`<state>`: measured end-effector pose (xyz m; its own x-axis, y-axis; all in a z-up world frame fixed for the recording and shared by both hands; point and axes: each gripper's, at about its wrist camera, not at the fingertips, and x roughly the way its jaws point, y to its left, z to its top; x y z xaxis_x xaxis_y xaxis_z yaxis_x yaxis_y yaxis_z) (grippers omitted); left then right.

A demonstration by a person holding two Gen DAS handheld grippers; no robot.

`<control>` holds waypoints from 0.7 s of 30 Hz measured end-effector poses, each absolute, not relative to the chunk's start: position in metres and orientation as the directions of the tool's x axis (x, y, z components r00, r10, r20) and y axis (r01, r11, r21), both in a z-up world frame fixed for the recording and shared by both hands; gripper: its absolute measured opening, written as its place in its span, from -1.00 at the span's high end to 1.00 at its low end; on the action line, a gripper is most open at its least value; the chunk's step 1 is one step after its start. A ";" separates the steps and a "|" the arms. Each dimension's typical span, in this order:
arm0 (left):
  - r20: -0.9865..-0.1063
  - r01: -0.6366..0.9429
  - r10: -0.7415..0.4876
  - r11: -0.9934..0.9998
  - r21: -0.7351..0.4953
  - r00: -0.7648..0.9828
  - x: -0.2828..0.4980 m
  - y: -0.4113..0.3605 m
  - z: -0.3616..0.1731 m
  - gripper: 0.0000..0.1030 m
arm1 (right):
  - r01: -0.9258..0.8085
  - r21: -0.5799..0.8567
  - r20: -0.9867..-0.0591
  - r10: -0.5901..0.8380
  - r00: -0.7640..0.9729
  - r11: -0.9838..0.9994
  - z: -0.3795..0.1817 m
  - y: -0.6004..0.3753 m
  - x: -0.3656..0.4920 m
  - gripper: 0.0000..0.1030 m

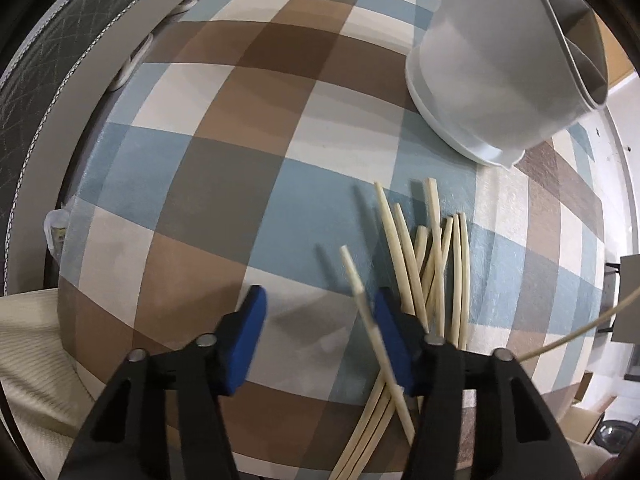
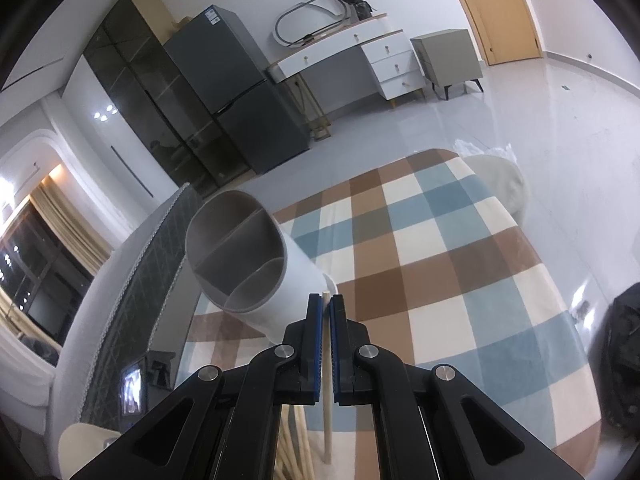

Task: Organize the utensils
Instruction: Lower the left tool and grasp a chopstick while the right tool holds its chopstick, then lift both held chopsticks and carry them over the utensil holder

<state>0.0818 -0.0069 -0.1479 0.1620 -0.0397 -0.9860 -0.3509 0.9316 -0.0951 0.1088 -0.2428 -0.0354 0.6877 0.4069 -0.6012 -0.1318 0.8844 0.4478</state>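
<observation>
Blue-padded jaws of the left gripper (image 1: pixel 318 340) stand partly apart, pointing down at the checked tablecloth (image 1: pixel 224 184), with one raised chopstick (image 1: pixel 370 320) slanting between them against the right pad, apparently not pinched. Just beyond lies the loose pile of bamboo chopsticks (image 1: pixel 436 264), and past it the white divided utensil holder (image 1: pixel 492 80). The right gripper (image 2: pixel 326 320) is clamped on a single chopstick (image 2: pixel 327 380) just beside that holder (image 2: pixel 240 256), with a grey fridge (image 2: pixel 240 92) and a white desk (image 2: pixel 352 52) far behind.

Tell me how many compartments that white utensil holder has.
3 in the holder: one large at upper left, one in the middle, one small curved at the lower rim.
</observation>
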 end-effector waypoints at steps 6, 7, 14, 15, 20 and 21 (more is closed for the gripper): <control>-0.979 -0.375 -0.114 0.911 -0.172 0.171 0.091 -0.005 -0.148 0.97 | -0.137 0.445 -0.599 0.408 0.689 0.885 -0.034 -0.242 0.108 0.94; -0.977 -0.377 -0.121 0.908 -0.180 0.175 0.096 -0.006 -0.147 0.98 | -0.137 0.442 -0.599 0.405 0.691 0.886 -0.033 -0.242 0.108 0.94; -0.955 -0.358 -0.150 0.903 -0.237 0.254 0.095 0.001 -0.134 0.98 | -0.142 0.411 -0.606 0.387 0.696 0.900 -0.031 -0.238 0.101 0.94; -0.949 -0.353 -0.156 0.902 -0.250 0.275 0.094 0.004 -0.129 0.99 | -0.146 0.400 -0.605 0.380 0.699 0.905 -0.030 -0.236 0.099 0.94; -0.909 -0.292 -0.172 0.910 -0.294 0.380 0.084 0.010 -0.099 0.99 | -0.162 0.366 -0.599 0.366 0.712 0.916 -0.025 -0.231 0.089 0.94; -0.899 -0.278 -0.172 0.913 -0.299 0.403 0.082 0.009 -0.091 0.99 | -0.167 0.361 -0.597 0.364 0.714 0.918 -0.023 -0.230 0.086 0.94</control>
